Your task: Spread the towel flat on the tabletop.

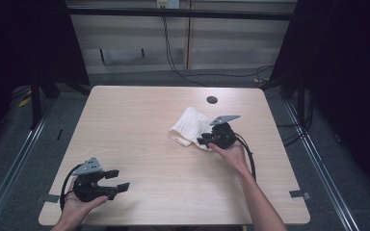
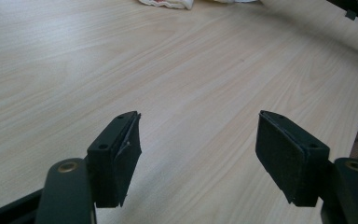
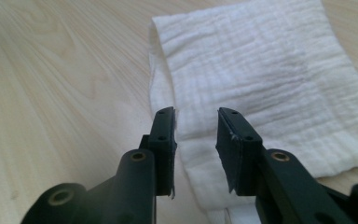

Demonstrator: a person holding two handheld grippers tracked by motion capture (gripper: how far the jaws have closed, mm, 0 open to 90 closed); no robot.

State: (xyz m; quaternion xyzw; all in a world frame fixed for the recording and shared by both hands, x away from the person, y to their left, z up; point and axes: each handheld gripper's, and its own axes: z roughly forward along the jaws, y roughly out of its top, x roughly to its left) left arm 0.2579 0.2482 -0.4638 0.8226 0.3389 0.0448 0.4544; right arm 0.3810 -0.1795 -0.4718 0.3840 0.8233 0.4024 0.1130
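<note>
A white folded cloth (image 1: 189,126) lies flat on the wooden table (image 1: 139,120), right of centre. My right gripper (image 1: 203,141) rests at the cloth's near right edge. In the right gripper view its jaws (image 3: 196,114) straddle the cloth (image 3: 261,79) near its folded left edge with a narrow gap between them; the pads are not pressing on the fabric. My left gripper (image 1: 119,180) is held low at the table's near left corner, open wide with nothing between its fingers (image 2: 198,121). The cloth (image 2: 168,3) peeks in at the top of the left gripper view.
A dark round hole (image 1: 212,100) sits in the tabletop behind the cloth. Bare wood stretches between the two grippers. Black cables (image 1: 173,57) run over the floor beyond the far edge, and a tape tab (image 1: 299,194) marks the near right corner.
</note>
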